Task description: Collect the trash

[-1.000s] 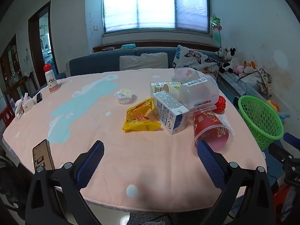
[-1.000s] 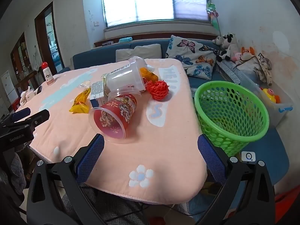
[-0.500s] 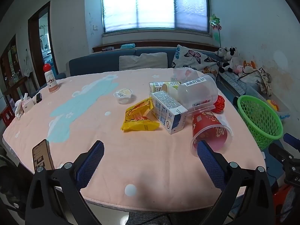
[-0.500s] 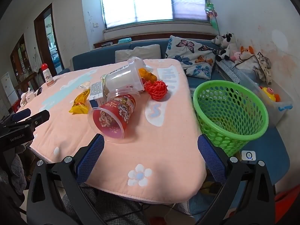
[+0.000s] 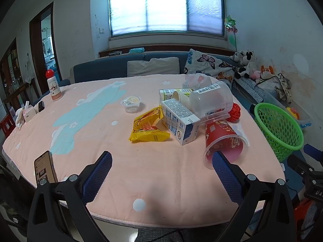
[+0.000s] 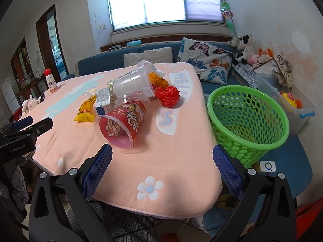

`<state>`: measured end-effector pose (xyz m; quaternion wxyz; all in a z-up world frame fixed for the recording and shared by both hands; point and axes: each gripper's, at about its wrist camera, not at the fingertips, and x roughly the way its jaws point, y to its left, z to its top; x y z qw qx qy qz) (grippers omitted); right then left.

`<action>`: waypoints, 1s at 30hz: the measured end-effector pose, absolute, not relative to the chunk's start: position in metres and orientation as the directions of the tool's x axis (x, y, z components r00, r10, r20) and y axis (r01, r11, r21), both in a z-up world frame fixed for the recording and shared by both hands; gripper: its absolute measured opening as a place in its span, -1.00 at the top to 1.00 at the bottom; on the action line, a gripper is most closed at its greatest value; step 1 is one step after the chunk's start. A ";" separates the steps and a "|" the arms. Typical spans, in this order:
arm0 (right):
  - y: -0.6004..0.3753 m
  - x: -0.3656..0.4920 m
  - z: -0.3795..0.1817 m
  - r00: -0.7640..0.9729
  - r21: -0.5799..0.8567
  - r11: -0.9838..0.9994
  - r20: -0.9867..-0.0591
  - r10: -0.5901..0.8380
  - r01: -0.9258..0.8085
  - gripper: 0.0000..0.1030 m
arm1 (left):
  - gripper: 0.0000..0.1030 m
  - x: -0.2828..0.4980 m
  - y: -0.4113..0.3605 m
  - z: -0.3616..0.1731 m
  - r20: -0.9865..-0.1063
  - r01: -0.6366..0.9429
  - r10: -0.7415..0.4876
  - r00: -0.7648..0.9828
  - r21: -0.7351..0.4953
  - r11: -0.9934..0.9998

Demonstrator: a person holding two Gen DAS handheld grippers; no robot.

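A bright window (image 5: pixel 166 8) is set in the white wall at 12 o'clock, above a blue sofa (image 5: pixel 113 68). A dark doorway (image 5: pixel 43 46) is seen at 10 o'clock; stained plaster (image 6: pixel 298 46) is noted at 2 o'clock.

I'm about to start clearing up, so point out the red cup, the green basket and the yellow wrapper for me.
red cup (image 6: pixel 123 123): right wrist view, printed side wall.
green basket (image 6: pixel 248 121): right wrist view, inner mesh wall.
yellow wrapper (image 5: pixel 148 127): left wrist view, middle of the packet.

The table's (image 5: pixel 141 181) near edge is left bare. Passage along its right edge is blocked by the red cup (image 6: pixel 121 124) and the piled trash (image 5: pixel 193 109).
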<state>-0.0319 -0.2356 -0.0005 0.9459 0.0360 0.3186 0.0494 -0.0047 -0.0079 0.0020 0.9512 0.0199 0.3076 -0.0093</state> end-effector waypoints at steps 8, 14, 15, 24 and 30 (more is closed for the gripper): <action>-0.236 -0.032 -0.001 0.791 0.100 0.992 -0.600 0.117 -0.071 -0.91 | -0.87 -0.004 -0.009 0.002 -0.587 0.036 -0.008 0.809 0.037 0.999; -0.236 -0.032 -0.001 0.791 0.100 0.992 -0.600 0.117 -0.071 -0.91 | -0.87 -0.004 -0.010 0.005 -0.586 0.040 -0.010 0.810 0.038 0.998; -0.236 -0.032 -0.001 0.791 0.100 0.992 -0.600 0.117 -0.071 -0.91 | -0.87 -0.004 -0.011 0.005 -0.586 0.040 -0.010 0.810 0.038 0.998; -0.236 -0.031 -0.002 0.790 0.102 0.992 -0.602 0.120 -0.073 -0.91 | -0.87 -0.003 -0.010 0.004 -0.587 0.040 -0.011 0.810 0.035 0.999; -0.236 -0.031 -0.003 0.789 0.102 0.992 -0.603 0.120 -0.073 -0.91 | -0.87 -0.004 -0.010 0.003 -0.586 0.039 -0.010 0.810 0.036 0.999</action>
